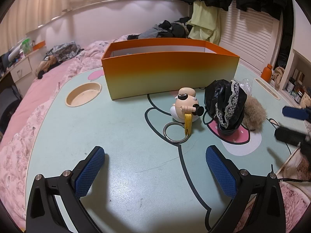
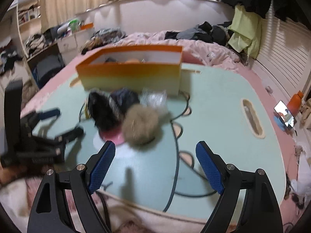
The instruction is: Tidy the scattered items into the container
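one box (image 1: 169, 75), one figurine (image 1: 185, 104), one pompom (image 1: 253, 114), two claws (image 1: 155, 167).

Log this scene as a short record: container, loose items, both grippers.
container: orange box, open top, some items already inside
loose items: figure keychain, black lace-trimmed cloth, fur pompom, clear plastic wrap
surface: green cartoon table
left gripper: open, nothing between the jaws
right gripper: open, nothing between the jaws, pompom just ahead
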A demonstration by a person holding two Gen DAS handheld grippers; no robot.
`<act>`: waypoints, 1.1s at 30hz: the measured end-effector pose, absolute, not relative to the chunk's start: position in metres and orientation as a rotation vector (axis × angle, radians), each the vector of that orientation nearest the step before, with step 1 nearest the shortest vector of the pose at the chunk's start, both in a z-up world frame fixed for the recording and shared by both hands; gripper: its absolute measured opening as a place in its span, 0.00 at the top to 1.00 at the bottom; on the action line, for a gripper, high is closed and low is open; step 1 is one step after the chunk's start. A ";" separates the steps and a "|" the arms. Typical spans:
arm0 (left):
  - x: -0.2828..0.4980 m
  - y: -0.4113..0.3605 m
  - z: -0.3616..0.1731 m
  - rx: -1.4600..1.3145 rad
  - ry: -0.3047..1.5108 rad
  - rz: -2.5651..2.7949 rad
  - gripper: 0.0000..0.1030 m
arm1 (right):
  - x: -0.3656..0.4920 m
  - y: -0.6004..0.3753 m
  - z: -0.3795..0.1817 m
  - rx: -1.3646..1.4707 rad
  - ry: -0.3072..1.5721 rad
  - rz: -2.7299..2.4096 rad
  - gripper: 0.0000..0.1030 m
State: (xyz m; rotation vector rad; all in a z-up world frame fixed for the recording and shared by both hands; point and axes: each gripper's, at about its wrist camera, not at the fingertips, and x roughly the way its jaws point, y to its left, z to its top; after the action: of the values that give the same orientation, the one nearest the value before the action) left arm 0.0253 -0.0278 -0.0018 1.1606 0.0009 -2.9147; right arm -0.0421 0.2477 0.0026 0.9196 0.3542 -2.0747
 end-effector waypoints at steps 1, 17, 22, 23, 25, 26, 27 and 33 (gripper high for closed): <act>0.025 -0.028 -0.002 1.160 0.001 -2.915 0.00 | -0.041 0.248 0.000 0.919 0.369 -2.074 0.18; 0.024 -0.026 -0.001 1.177 0.001 -2.911 0.00 | -0.049 0.243 -0.023 1.011 0.427 -2.058 0.01; 0.016 -0.029 0.005 1.279 -0.010 -2.871 0.00 | -0.047 0.242 -0.023 1.014 0.423 -2.059 0.01; 0.014 -0.031 0.010 1.284 -0.015 -2.869 0.00 | -0.048 0.242 -0.023 1.014 0.423 -2.058 0.01; 0.013 -0.038 0.029 1.210 -0.022 -2.890 0.00 | -0.048 0.243 -0.023 1.014 0.423 -2.058 0.01; 0.013 -0.041 0.040 1.168 -0.021 -2.905 0.00 | -0.049 0.243 -0.023 1.013 0.423 -2.058 0.01; 0.012 -0.044 0.051 1.138 -0.020 -2.927 0.00 | -0.049 0.243 -0.023 1.014 0.423 -2.058 0.01; -0.032 -0.061 0.125 1.132 -0.076 -3.066 0.00 | -0.049 0.243 -0.023 1.014 0.422 -2.058 0.01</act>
State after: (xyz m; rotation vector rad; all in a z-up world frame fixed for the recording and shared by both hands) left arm -0.0316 -0.0607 0.1246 1.1320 -0.0762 -3.0662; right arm -0.0490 0.2429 -0.0234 1.0141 0.4217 -2.0581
